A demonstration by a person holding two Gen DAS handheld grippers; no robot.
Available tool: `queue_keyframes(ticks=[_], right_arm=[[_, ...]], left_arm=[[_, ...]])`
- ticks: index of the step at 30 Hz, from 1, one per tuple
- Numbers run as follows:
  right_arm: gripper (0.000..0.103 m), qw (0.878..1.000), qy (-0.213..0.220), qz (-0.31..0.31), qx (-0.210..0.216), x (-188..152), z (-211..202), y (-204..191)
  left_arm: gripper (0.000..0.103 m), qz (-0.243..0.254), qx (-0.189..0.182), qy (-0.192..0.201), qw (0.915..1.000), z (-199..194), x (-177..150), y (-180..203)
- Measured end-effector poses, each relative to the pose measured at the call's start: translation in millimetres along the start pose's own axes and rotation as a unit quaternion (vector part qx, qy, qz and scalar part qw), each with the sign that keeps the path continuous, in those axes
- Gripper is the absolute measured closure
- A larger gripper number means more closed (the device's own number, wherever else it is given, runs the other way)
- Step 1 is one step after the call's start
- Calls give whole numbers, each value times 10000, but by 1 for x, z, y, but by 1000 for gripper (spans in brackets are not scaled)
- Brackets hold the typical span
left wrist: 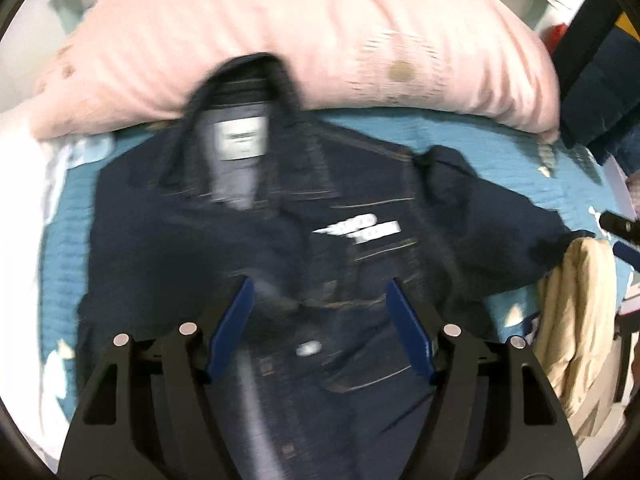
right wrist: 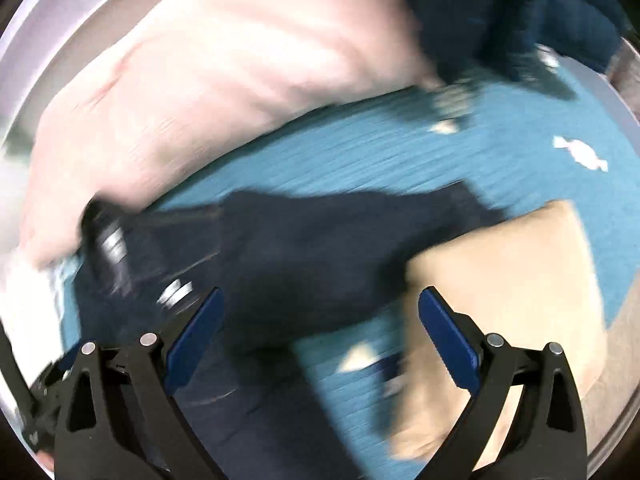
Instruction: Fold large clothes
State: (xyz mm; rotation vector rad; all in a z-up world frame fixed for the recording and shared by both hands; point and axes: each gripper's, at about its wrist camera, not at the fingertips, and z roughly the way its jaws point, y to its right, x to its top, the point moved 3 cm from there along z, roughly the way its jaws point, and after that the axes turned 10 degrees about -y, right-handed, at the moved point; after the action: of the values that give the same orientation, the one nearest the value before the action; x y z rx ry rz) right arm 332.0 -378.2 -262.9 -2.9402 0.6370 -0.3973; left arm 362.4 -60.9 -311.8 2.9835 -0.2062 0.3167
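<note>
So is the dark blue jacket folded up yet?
Not yet. The jacket lies mostly spread on the blue bedcover, collar up, one sleeve stretched sideways.

Unreadable blurred print on jacket point(left wrist: 280, 240) and neck label point(left wrist: 241, 138)

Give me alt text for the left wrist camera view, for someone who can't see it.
A dark denim jacket lies spread on a teal bedspread, collar toward a pink pillow. The left tongs stand open above it, holding nothing. A beige garment lies at the right edge; the picture is motion-blurred.
</note>
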Motion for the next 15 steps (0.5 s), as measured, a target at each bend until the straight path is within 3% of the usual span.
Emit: queue_keyframes(ticks=[1,5,6,10,13,15], right_arm=[[9,9999,-20,126,-50,9,1,14],[9,9942,-454,867,-454,51,28,85],[9,9920,-601,997,-489,57,38,97],[9,9828,-1237,1358,212,73,88,126],[10,9797,-1614,1140,326,79,118,123],[36,9813,-1577,1090,160,81,128,120]], left_arm=[[44,56,-88,-67,9999,8,5,10],[59,189,-222,-314,9991,44,25,48],[66,224,-215,-341,9989,51,28,55],[86,350,-475,-634,9962,92,42,81],[88,204,-531,-972,9936,132,47,83],[89,195,-500,-1048,9930,152,47,83]])
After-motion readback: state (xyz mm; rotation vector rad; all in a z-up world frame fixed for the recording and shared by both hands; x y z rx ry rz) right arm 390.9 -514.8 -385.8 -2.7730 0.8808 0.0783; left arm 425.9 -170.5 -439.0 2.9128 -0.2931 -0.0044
